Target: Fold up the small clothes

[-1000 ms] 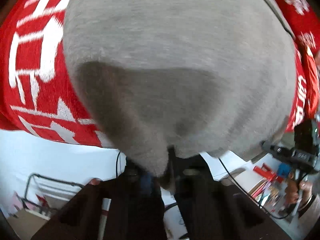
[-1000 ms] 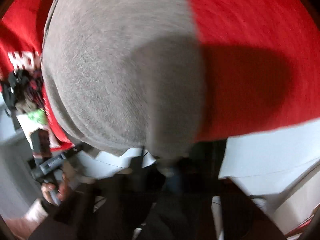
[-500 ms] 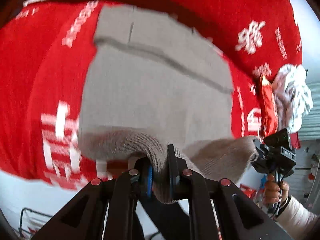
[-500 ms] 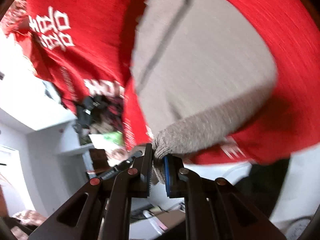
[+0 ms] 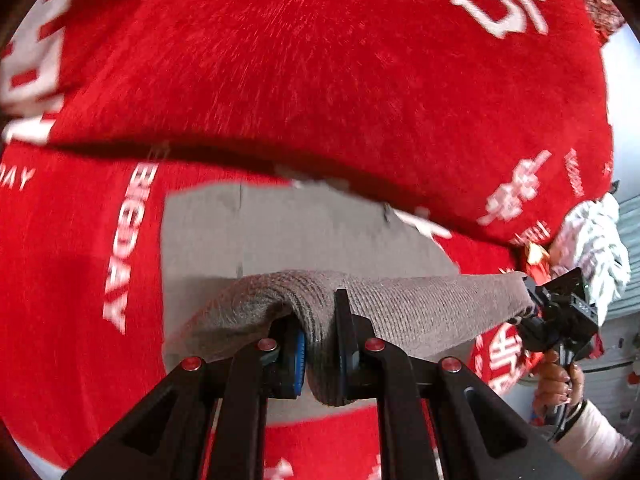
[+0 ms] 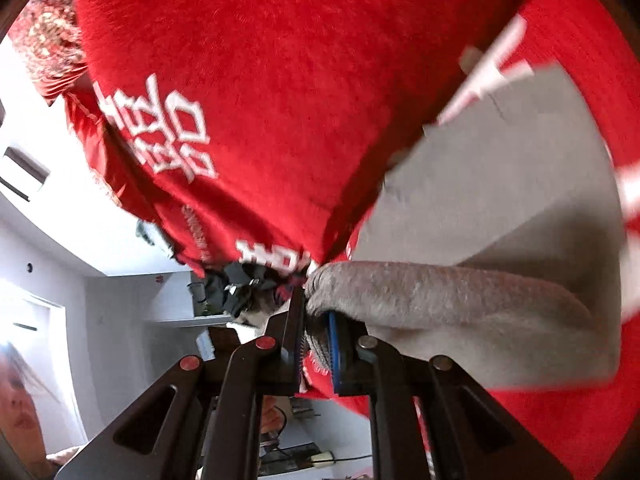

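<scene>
Both clamped on grey knit garment (image 5: 420, 308): L gripper (image 5: 320, 344) pinching one end, R gripper (image 6: 316, 336) the other, stretched taut w/ red blanket (image 5: 320, 100) beneath

"BIGDAY" — on red blanket (image 5: 360, 100)

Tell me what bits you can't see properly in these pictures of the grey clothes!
- Grey garment: what kind it is; only the pinched edge and a flat part show in both wrist views.
- Its far end, left wrist view: tucked under the red blanket.
- White lettering on the blanket, right wrist view: blurred, unreadable.
- Left gripper and right gripper pads: covered by bunched fabric.
- The surface beneath: hidden by the blanket.
</scene>
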Tool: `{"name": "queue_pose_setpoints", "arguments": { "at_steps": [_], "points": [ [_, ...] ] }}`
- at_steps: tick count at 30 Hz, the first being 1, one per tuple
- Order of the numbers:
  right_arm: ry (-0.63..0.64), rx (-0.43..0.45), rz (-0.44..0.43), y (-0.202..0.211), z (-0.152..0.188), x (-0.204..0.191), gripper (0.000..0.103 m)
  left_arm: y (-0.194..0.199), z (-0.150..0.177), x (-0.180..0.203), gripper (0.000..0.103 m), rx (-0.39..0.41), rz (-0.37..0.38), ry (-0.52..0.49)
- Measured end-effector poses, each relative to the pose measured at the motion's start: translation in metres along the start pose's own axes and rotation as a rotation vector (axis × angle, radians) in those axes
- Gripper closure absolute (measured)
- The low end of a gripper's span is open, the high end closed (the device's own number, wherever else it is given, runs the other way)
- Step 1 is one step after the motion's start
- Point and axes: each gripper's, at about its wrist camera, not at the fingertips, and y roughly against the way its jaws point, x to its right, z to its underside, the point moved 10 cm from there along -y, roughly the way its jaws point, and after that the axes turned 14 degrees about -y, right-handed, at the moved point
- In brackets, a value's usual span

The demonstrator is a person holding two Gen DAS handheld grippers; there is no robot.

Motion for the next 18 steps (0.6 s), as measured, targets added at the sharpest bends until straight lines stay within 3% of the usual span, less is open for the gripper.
{"name": "queue_pose_setpoints", "arguments": {
  "at_steps": [6, 11, 14, 16, 18],
  "points": [
    [-0.022, 0.026, 0.068, -0.026, -0.075, 0.015, 0.095, -0.072, -0.046, -0.033, 0.090, -0.060, -0.081, 0.016],
    [-0.166, 0.103, 0.122, -0.032, -0.123, 0.060, 0.096, -0.114, -0.038, -0.057, 0.089, -0.162, -0.170, 0.056],
    [-0.203, 0.102, 0.163, -0.033, -0.130, 0.076, 0.096, -0.117, -0.033, -0.064, 0.086, -0.212, -0.180, 0.075],
    [-0.205, 0.090, 0.182, -0.030, -0.129, 0.082, 0.095, -0.104, -0.038, -0.069, 0.061, -0.194, -0.240, 0.045],
    [-0.191, 0.083, 0.212, -0.026, -0.127, 0.084, 0.092, -0.086, -0.047, -0.073, 0.014, -0.148, -0.301, 0.021]
  ]
}}
